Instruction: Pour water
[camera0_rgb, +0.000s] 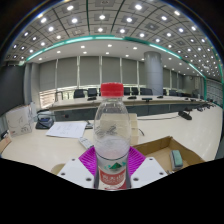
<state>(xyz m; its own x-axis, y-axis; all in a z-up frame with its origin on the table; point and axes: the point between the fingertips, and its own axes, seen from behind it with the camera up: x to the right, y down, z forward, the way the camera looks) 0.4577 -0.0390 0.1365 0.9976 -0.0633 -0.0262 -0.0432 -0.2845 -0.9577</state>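
The gripper (112, 165) clamps the water bottle (112, 135) upright, cap on, above the table (190, 130), apparently so nothing spills before pouring.

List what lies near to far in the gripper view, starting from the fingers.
Gripper with pink pads, clear plastic water bottle with red cap between its fingers, white sheet of paper on the pale table, black office chairs, grey window blinds.
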